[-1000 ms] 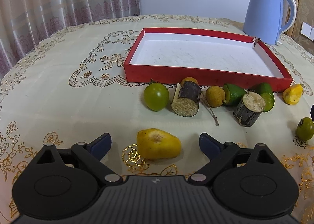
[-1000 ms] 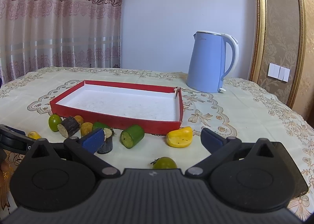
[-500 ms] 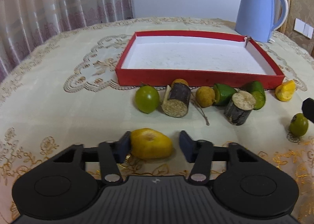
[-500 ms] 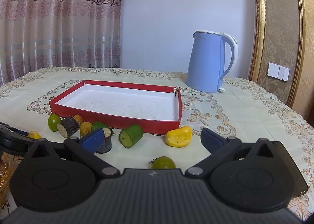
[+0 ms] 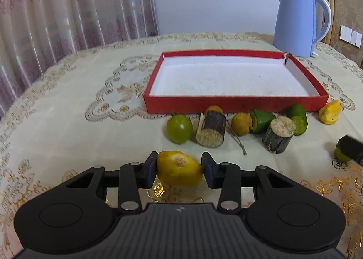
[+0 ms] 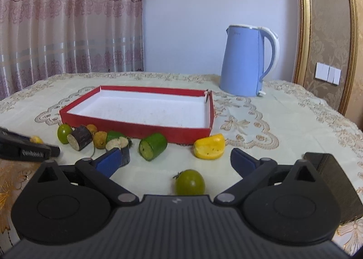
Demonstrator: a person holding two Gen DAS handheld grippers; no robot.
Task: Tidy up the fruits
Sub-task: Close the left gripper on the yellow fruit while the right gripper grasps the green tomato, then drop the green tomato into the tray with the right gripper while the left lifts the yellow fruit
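Note:
My left gripper (image 5: 179, 169) is shut on a yellow fruit (image 5: 179, 168), with both blue pads pressed on its sides just above the tablecloth. The red tray (image 5: 236, 102) with a white floor lies beyond it. In the right wrist view my right gripper (image 6: 174, 161) is wide and its jaws are closing. A small green fruit (image 6: 190, 182) sits on the cloth between the fingers, and neither pad touches it. In the left wrist view one right finger (image 5: 350, 149) partly hides that green fruit (image 5: 340, 155).
Along the tray's front wall lie a green round fruit (image 5: 179, 128), two dark cane pieces (image 5: 212, 130), a brown round fruit (image 5: 241, 124), green cut pieces (image 5: 261, 120) and a yellow piece (image 5: 330, 112). A blue kettle (image 5: 297, 23) stands behind the tray (image 6: 136, 128).
My left jaws went from wide apart to closed on the yellow fruit, and that view tilted up a little. My right jaws have narrowed slightly around the green fruit.

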